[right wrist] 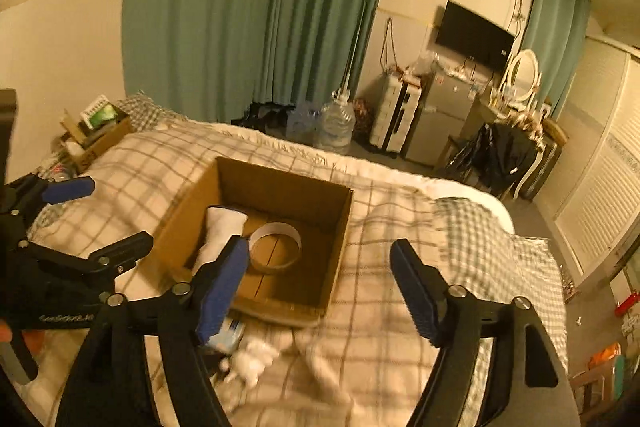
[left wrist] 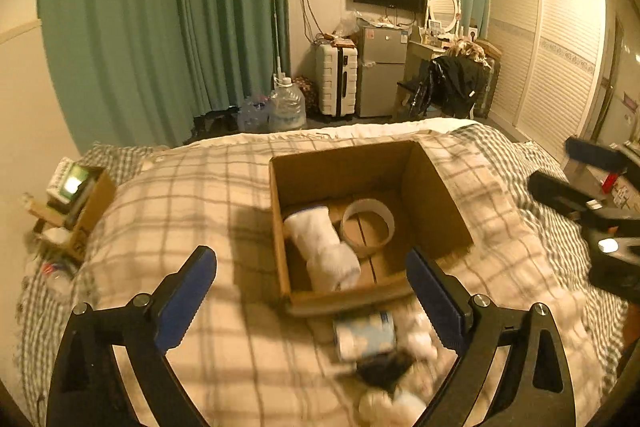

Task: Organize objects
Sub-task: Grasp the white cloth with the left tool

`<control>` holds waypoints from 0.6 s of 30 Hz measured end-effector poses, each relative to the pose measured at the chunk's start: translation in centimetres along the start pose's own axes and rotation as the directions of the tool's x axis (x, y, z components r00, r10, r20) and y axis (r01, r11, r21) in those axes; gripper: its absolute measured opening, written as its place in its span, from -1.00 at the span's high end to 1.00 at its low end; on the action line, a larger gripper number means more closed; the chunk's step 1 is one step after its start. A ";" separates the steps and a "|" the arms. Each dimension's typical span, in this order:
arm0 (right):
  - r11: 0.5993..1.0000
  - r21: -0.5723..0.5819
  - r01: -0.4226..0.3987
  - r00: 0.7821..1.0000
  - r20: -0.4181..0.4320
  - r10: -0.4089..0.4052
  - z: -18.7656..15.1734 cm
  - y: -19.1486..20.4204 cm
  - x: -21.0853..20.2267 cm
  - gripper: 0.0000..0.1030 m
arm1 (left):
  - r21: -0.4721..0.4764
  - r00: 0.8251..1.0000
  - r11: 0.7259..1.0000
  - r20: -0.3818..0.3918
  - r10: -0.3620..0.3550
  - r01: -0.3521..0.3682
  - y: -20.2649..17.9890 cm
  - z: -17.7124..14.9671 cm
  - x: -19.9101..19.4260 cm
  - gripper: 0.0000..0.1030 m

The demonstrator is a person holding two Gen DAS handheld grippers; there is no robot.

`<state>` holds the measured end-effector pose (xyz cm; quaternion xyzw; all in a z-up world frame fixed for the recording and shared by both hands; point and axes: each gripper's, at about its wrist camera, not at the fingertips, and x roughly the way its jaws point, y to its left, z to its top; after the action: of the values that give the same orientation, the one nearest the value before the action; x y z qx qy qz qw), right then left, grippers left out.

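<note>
You are over the plaid-covered bed [left wrist: 208, 195], with the open cardboard box [left wrist: 436, 187] sitting on the blanket straight ahead of both tools; it already holds a rolled white cloth [left wrist: 324, 247] against its left wall and a tape ring [left wrist: 368, 223] lying flat beside it. Your left gripper [left wrist: 312, 291] hangs with fingers spread wide and nothing between them, and your right gripper [right wrist: 320, 283] is likewise spread and empty, off to the box's right side. The likely next pick is the small patterned pack [left wrist: 366, 333] lying just outside the near wall of the box, with a dark item [left wrist: 386, 367] and white fluffy bits [left wrist: 404, 403] beside it, all blurred. Come down on the pack squarely, close across its narrow sides, and lift clear of the box's near wall before dropping it in the free right half.
</note>
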<state>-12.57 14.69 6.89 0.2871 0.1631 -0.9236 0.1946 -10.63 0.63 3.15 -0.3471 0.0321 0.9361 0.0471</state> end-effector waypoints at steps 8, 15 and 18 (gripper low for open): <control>0.997 0.077 0.005 1.000 -0.026 -0.003 -5.1 -0.1 -5.6 -0.63 | -0.012 1.000 1.000 -0.010 0.000 0.000 -1.2 -5.8 -3.9 -0.97; 0.994 0.111 0.021 0.993 -0.118 -0.008 -12.5 1.4 -1.6 -0.63 | -0.018 0.992 0.999 -0.120 -0.031 0.029 -3.6 -11.8 -0.1 -0.97; 0.996 0.084 0.041 0.985 -0.173 -0.026 -14.5 2.0 0.9 -0.63 | 0.023 0.986 0.999 -0.165 -0.029 0.033 -4.9 -13.6 1.9 -0.97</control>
<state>-5.60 18.68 -5.34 0.3712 0.1436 -0.9048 0.1515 -2.73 4.38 -8.48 -0.4230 0.0425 0.9029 0.0633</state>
